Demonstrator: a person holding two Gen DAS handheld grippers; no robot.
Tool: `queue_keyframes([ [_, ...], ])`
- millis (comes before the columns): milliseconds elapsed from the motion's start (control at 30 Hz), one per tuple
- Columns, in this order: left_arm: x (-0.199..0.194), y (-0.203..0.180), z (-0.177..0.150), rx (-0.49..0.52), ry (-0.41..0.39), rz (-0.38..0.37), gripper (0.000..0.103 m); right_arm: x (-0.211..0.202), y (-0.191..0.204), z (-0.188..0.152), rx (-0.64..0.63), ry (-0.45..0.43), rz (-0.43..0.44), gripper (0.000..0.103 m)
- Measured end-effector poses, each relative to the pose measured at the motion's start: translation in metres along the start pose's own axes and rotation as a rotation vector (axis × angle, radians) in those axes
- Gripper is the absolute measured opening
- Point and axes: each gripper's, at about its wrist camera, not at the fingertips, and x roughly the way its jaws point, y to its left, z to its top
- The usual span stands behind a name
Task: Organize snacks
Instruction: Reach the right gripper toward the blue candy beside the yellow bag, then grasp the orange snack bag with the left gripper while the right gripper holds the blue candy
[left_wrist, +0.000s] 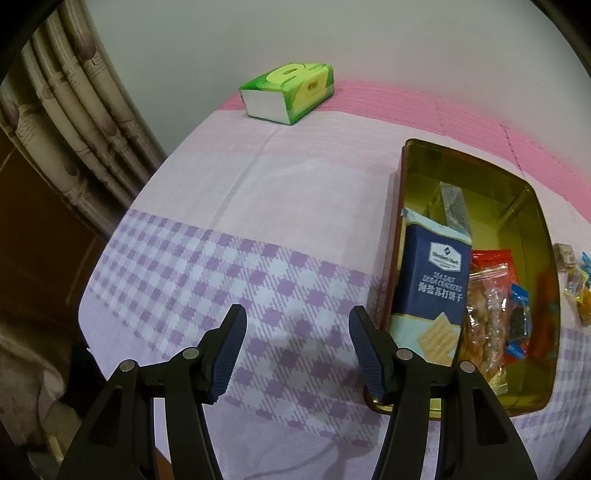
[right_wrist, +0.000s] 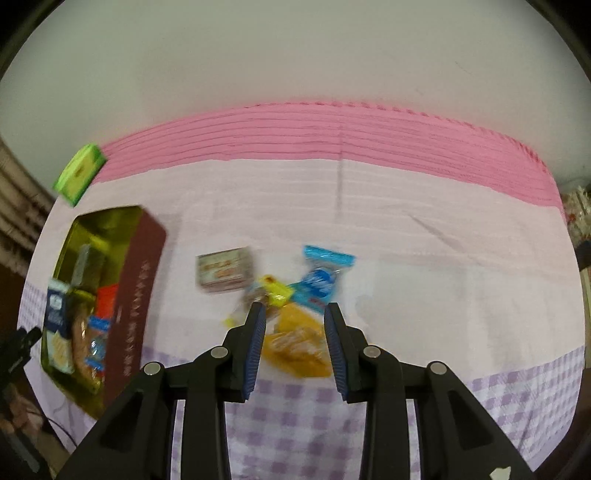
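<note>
A gold-lined tin box (left_wrist: 532, 206) with dark red sides stands on the table and holds a blue cracker pack (left_wrist: 432, 284), a clear pack of fried snacks (left_wrist: 484, 317) and other packets. My left gripper (left_wrist: 295, 350) is open and empty, left of the tin. In the right wrist view the tin (right_wrist: 136, 295) is at the left. My right gripper (right_wrist: 293, 332) is open above a yellow snack packet (right_wrist: 299, 339). A blue packet (right_wrist: 321, 277), a small yellow packet (right_wrist: 275, 291) and a brownish box (right_wrist: 225, 271) lie just beyond. That view is blurred.
A green tissue box (left_wrist: 288, 90) stands at the table's far left edge, also in the right wrist view (right_wrist: 79, 173). The cloth (left_wrist: 258, 206) is pink with purple checks. A curtain (left_wrist: 62, 122) hangs left. Loose snacks (left_wrist: 576, 284) lie right of the tin.
</note>
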Motion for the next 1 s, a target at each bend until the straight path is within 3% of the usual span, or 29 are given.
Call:
queue_keyframes([
  [500, -0.008, -0.02, 0.003, 0.058, -0.04, -0.029, 0.06, 0.059, -0.027, 0.026, 0.079, 0.12, 0.039, 0.031],
  [1000, -0.021, -0.059, 0.005, 0.144, -0.036, -0.068, 0.06, 0.062, -0.038, 0.019, 0.057, 0.111, 0.033, 0.026],
])
